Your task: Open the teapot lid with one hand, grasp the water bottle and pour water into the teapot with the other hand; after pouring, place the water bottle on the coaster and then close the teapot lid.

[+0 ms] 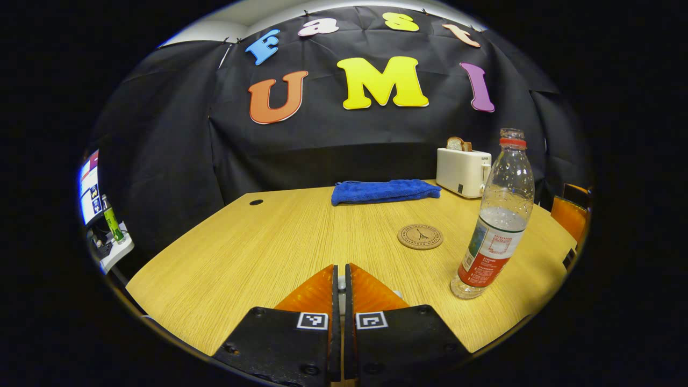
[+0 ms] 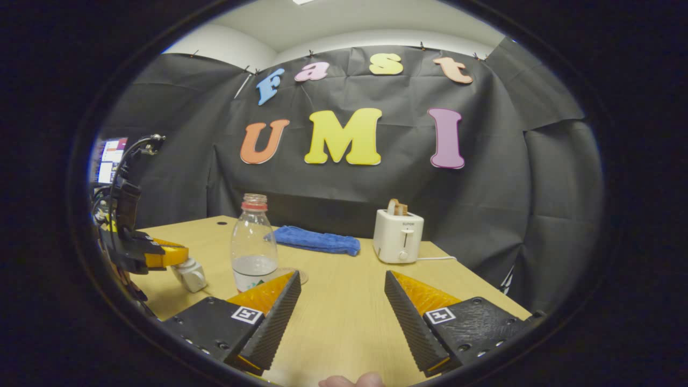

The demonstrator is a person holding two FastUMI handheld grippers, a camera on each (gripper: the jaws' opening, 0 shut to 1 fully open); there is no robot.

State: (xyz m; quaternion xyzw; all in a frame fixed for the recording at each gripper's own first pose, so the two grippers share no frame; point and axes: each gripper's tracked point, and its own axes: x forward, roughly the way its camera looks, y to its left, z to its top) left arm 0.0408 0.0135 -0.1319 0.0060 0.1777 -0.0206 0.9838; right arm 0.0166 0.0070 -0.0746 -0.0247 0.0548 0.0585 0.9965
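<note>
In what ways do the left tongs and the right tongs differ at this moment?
The left tongs are almost closed, pinching a small white thing; the right tongs stand wide open, holding nothing. The water bottle stands right of the left tongs but left of the right tongs. Both hover over the wooden table.

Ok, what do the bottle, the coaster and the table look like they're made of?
Bottle: clear plastic, probably; glossy see-through wall with water low inside and a printed label wrapped round it.
Coaster: looks like cork or pressed wood; matte brown disc with a dark printed design.
Table: wood-grain top, likely laminate; even pale streaks, smooth low sheen.
</note>
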